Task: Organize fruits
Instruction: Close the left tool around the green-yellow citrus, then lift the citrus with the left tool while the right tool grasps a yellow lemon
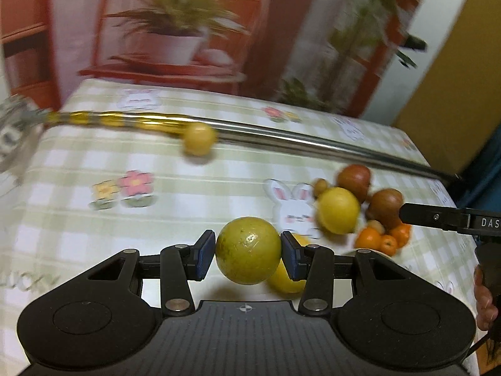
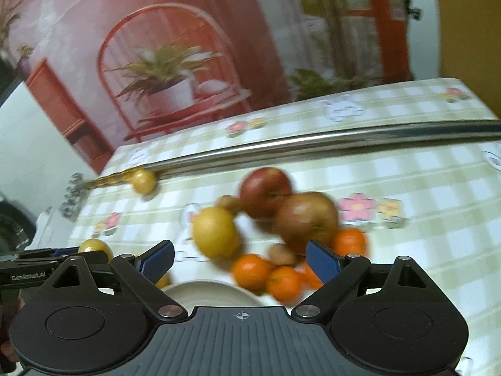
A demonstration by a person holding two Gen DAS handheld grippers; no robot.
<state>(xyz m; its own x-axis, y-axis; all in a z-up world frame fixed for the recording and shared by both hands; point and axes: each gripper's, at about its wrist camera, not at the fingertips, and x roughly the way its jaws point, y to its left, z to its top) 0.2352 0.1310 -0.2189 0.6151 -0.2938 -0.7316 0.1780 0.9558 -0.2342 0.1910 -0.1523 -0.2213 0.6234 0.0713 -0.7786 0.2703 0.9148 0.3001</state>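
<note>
The left tool (image 1: 248, 255) grips a yellow-green fruit (image 1: 248, 250) off the surface (image 1: 78, 213). The right tool (image 2: 239, 261) stands wide, empty, above a pale plate (image 2: 206, 293) whose contents are hidden. In the pile: two apples (image 2: 307, 219), one lemon (image 2: 216, 232), about four oranges (image 2: 252, 271).

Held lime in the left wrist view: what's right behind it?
Behind the lime clamped in the left gripper, another yellow fruit peeks out at its lower right on the tablecloth. Most of that fruit is covered, so its kind is unclear.
</note>
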